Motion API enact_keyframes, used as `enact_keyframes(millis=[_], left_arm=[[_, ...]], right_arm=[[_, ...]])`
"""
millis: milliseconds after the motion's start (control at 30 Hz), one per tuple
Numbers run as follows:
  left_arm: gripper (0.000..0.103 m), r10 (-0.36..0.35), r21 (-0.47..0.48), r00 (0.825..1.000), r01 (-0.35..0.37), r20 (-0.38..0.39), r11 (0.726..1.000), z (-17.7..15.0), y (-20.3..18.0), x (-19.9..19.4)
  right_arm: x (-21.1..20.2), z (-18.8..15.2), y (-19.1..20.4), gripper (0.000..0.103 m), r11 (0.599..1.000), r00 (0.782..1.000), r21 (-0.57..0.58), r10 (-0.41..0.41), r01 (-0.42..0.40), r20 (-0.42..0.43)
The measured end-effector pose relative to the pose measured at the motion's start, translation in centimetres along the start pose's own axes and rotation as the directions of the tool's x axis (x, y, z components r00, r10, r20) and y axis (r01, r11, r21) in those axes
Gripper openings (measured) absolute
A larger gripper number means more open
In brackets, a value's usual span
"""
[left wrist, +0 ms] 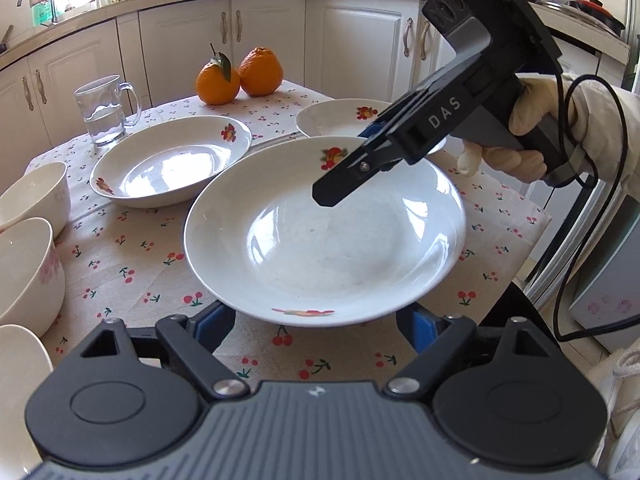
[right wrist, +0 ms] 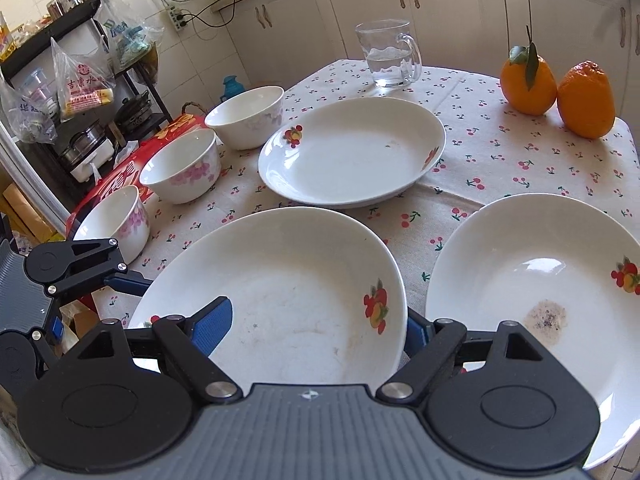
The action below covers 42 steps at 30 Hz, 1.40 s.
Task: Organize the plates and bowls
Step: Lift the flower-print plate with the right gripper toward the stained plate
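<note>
Three white deep plates with fruit prints lie on the cherry-print tablecloth. The near plate (left wrist: 324,236) (right wrist: 280,296) sits between both grippers. My left gripper (left wrist: 316,330) is open, its blue pads either side of the plate's near rim. My right gripper (right wrist: 316,328) (left wrist: 340,184) is open around the plate's opposite rim, one finger above the inside and one below. A second plate (left wrist: 168,160) (right wrist: 352,152) lies beyond. A third plate (left wrist: 340,118) (right wrist: 540,280) carries a dark stain. Three white bowls with pink flowers (right wrist: 252,120) (right wrist: 182,168) (right wrist: 120,216) stand in a row at the table's edge.
A glass mug of water (left wrist: 106,110) (right wrist: 390,56) and two oranges (left wrist: 240,76) (right wrist: 556,84) stand at the far side of the table. White kitchen cabinets (left wrist: 352,40) lie behind. A cluttered black shelf with bags (right wrist: 72,80) stands beside the table.
</note>
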State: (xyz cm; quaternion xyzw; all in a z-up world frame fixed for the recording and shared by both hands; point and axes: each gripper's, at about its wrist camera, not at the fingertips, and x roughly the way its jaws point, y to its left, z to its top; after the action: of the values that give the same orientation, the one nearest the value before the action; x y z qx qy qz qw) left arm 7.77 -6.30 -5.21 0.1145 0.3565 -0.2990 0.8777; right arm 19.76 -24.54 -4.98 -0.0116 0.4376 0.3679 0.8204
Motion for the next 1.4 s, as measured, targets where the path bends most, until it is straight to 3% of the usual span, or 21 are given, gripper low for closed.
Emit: enact_keyframes(millis=[367, 567, 1267, 1400], left_arm=[[0.087, 0.007, -0.023, 1.000, -0.008, -0.005, 1.000, -1.5, 0.7, -0.3], [0.087, -0.034, -0.022, 0.999, 0.034, 0.018, 0.999, -2.1, 1.3, 0.0], [0.088, -0.060, -0.024, 0.996, 0.062, 0.062, 0.998, -2.6, 2.0, 0.1], [0.088, -0.064, -0.028, 0.996, 0.066, 0.070, 0.997, -2.7, 2.1, 0.2]], right_arm=[[2.1, 0.1, 0.9, 0.089, 0.999, 0.999, -0.038, 0.005, -0.007, -0.045], [2.6, 0.2, 1.1, 0.090, 0.999, 0.997, -0.052, -0.007, 0.004, -0.073], [3.6, 2.8, 1.6, 0.093, 0.993, 0.995, -0.114, -0.052, 0.043, -0.081], [4.5, 3.4, 1.5, 0.092, 0.988, 0.989, -0.149, -0.068, 0.048, -0.134]])
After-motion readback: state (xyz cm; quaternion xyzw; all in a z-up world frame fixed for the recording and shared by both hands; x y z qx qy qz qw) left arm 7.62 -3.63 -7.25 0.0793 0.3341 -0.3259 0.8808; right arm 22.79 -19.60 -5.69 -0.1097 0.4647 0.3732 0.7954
